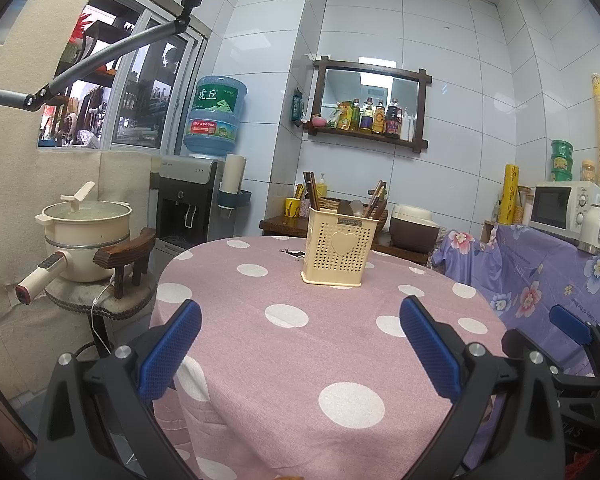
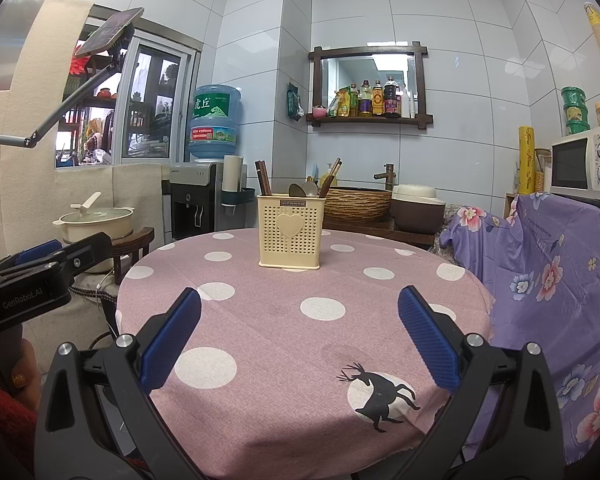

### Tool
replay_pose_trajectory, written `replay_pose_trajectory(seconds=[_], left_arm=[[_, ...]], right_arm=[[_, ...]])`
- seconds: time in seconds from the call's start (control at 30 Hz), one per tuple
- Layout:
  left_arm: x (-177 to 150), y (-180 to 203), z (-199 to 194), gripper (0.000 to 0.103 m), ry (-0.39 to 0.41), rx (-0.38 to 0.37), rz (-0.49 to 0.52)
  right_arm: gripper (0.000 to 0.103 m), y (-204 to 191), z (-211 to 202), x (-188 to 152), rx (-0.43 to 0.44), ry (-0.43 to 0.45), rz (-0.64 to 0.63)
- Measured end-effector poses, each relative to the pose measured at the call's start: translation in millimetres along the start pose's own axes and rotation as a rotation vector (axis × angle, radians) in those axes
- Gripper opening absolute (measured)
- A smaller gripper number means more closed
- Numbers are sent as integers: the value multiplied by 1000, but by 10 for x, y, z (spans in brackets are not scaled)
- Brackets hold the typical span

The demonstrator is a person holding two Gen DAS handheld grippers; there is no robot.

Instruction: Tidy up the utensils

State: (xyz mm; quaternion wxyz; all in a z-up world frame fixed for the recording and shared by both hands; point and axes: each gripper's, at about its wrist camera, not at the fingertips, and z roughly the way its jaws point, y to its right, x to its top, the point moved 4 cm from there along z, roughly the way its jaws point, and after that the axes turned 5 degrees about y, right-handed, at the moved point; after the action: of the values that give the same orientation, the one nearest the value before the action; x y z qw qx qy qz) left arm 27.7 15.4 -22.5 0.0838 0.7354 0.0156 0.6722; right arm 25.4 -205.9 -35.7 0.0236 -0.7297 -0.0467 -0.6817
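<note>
A cream perforated utensil holder (image 1: pixel 342 246) with a heart on its front stands upright on the far part of the round table (image 1: pixel 300 352). The utensil holder (image 2: pixel 290 232) holds dark chopsticks (image 2: pixel 263 178) on its left, two spoons (image 2: pixel 303 189) in the middle and more chopsticks on its right. My left gripper (image 1: pixel 300 344) hangs open over the near table edge, nothing between its blue pads. My right gripper (image 2: pixel 300 338) is open too, empty, above the near edge. Each gripper shows at the side of the other's view.
The table wears a pink cloth with white dots and a black deer print (image 2: pixel 380 396). A cream pot (image 1: pixel 86 232) sits on a stool to the left. A purple floral cloth (image 2: pixel 548 276) covers the right. A water dispenser (image 1: pixel 196 196), basket sink (image 2: pixel 358 202) and microwave (image 2: pixel 580 162) stand behind.
</note>
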Motion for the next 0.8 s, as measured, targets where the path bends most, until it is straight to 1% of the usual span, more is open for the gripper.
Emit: replay_pose_trajectory(seconds=[0.8], left_arm=[[13,12,7,98,-2,0,0]], right_arm=[[97,-6,2,-28,1,-3,0]])
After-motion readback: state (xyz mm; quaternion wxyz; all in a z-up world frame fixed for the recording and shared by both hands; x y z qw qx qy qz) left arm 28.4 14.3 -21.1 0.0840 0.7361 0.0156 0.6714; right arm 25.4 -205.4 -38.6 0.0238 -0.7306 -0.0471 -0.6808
